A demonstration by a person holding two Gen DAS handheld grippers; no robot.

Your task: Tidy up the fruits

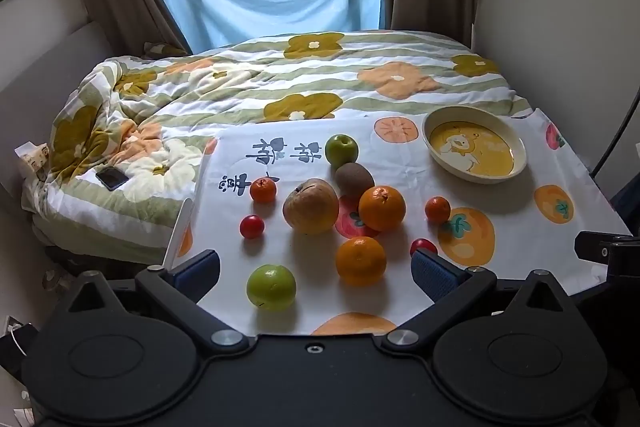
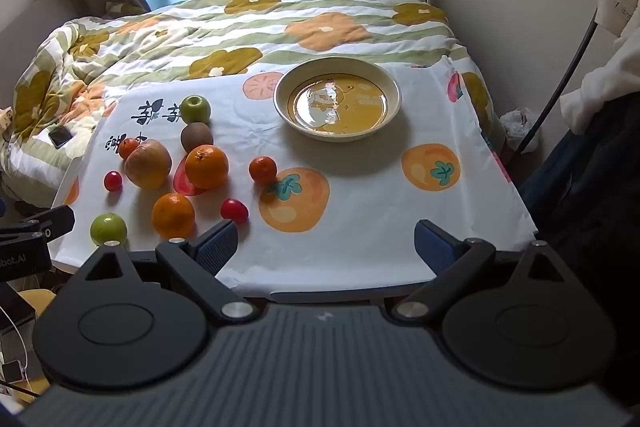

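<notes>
My left gripper (image 1: 316, 273) is wide open and holds nothing. It hangs over the near edge of the cloth (image 1: 520, 247). Just past it sit a green apple (image 1: 271, 287) and an orange (image 1: 361, 261). Behind them is a big brown pear (image 1: 311, 206), with a kiwi (image 1: 354, 179) and more little fruits close around. The yellow duck bowl (image 2: 396, 87) sits apart on the right. My right gripper (image 2: 326, 241) is wide open too, holding nothing.
</notes>
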